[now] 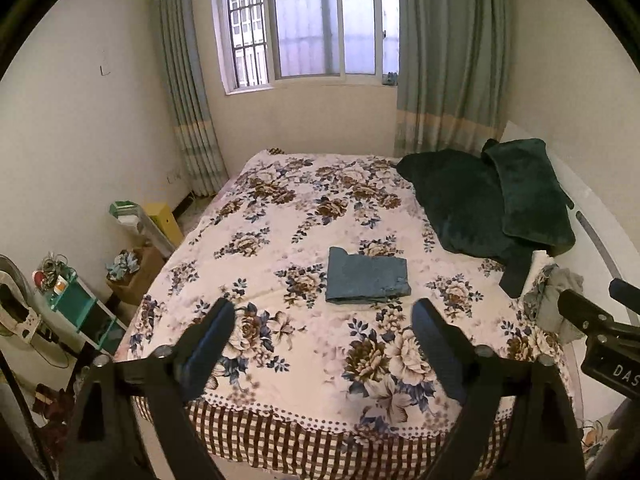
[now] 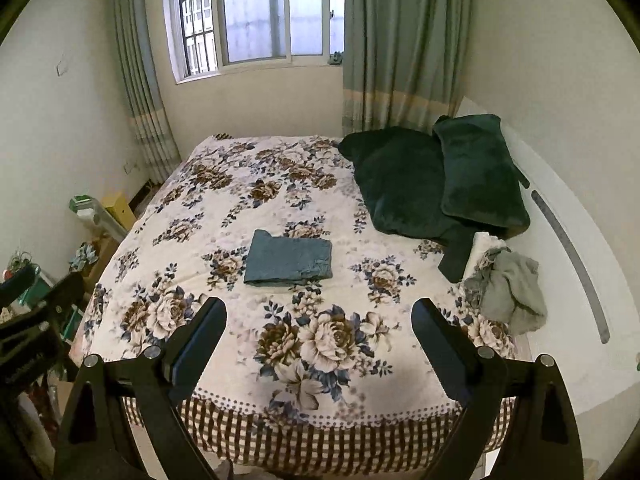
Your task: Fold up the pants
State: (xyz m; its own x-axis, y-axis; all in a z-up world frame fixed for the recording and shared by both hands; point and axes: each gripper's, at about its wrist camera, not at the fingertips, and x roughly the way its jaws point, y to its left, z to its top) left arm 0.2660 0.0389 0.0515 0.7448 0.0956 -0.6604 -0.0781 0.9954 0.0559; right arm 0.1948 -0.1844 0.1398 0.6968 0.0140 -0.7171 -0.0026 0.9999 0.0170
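Note:
The blue pants point(image 1: 366, 280) lie folded in a flat rectangle on the middle of the floral bedspread point(image 1: 304, 216); they also show in the right wrist view point(image 2: 289, 259). My left gripper point(image 1: 324, 312) is open and empty, held above the foot of the bed, short of the pants. My right gripper point(image 2: 319, 312) is open and empty too, at the same distance from the pants. The right gripper's body shows at the right edge of the left wrist view point(image 1: 600, 332).
Two dark green pillows point(image 2: 432, 180) lie at the far right of the bed by the white headboard point(image 2: 568, 216). A crumpled grey-green cloth point(image 2: 510, 290) lies on the bed's right side. Shelves and boxes point(image 1: 132, 248) stand by the left wall. A window point(image 1: 312, 20) with curtains is behind.

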